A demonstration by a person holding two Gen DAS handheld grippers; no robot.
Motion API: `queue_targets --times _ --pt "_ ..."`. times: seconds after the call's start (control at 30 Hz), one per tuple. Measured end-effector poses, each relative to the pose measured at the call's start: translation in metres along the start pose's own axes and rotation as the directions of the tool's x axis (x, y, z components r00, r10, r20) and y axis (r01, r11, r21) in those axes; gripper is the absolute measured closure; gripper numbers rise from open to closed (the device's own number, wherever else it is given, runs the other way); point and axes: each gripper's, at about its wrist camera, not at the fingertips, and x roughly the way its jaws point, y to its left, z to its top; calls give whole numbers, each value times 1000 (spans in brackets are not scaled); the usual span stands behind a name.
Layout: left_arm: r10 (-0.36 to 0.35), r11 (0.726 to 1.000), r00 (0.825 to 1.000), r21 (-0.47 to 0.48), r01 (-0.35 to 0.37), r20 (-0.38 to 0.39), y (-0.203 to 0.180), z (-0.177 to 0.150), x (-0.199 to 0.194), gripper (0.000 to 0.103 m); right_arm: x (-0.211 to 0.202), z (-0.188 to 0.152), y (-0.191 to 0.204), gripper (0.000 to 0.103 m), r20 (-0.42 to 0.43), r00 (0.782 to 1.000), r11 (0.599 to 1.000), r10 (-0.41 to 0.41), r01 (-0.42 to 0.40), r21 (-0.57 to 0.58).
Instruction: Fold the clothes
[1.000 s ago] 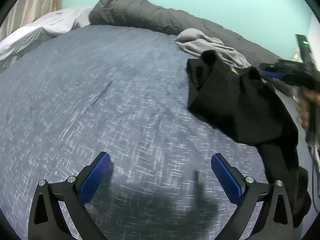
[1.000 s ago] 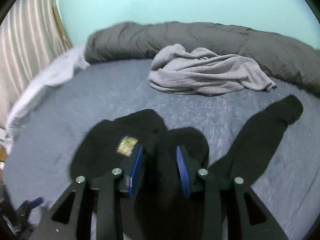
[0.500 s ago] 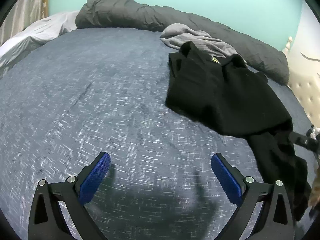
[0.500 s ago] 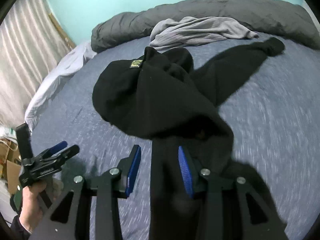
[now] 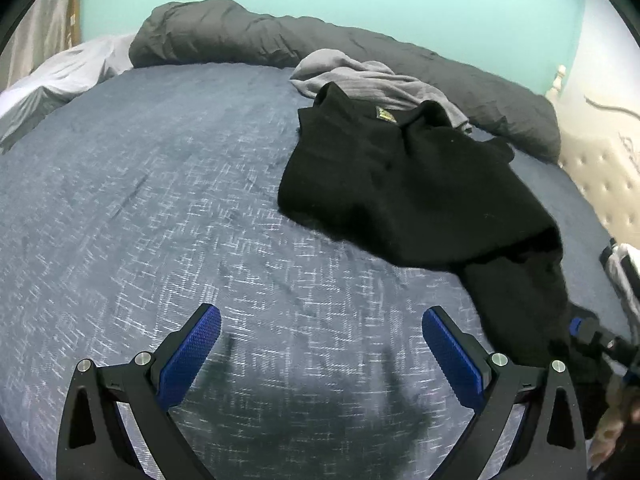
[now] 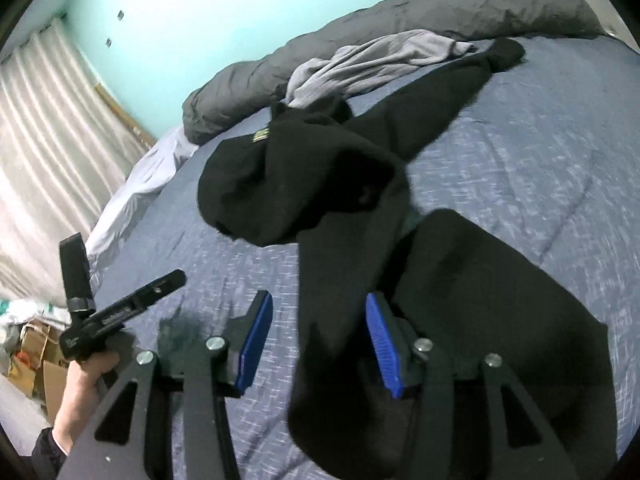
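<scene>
A black sweater [image 5: 400,184] lies crumpled on the right half of the blue-grey bed [image 5: 160,184], one sleeve stretched toward the far side [image 6: 460,88]. Its near sleeve [image 6: 340,320] runs between the jaws of my right gripper [image 6: 318,300]. Those jaws are opening: a gap shows beside the left pad and the cloth hangs loose. My left gripper [image 5: 322,316] is open over bare sheet, left of the sweater, with nothing between its fingers. In the right wrist view a hand [image 6: 86,376] holds the left gripper [image 6: 120,308] at the left.
A light grey garment [image 5: 360,76] lies crumpled behind the sweater, against a rolled dark grey duvet [image 5: 240,36] along the far edge. A white pillow [image 5: 60,76] is at the far left. A tufted headboard [image 5: 600,168] borders the right. Curtain [image 6: 40,140] and cardboard boxes [image 6: 36,344] stand beside the bed.
My right gripper drew back toward the near edge, dragging the black sleeve with it, and its jaws widened off the cloth. The left gripper shifted sideways, still open.
</scene>
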Motion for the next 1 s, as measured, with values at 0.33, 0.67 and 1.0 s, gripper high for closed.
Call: queue_targets --times 0.33,0.67,1.0 --pt "72 995 997 72 -70 -22 -17 -7 9 0 5 3 -5 53 19 998 998 55 -55 20" --pt "95 995 995 28 -94 -35 -17 -5 17 1 11 6 -10 53 21 996 995 83 -84 60" --pt "123 992 992 18 -123 7 -11 19 20 2 8 12 -15 53 45 995 993 87 -90 78"
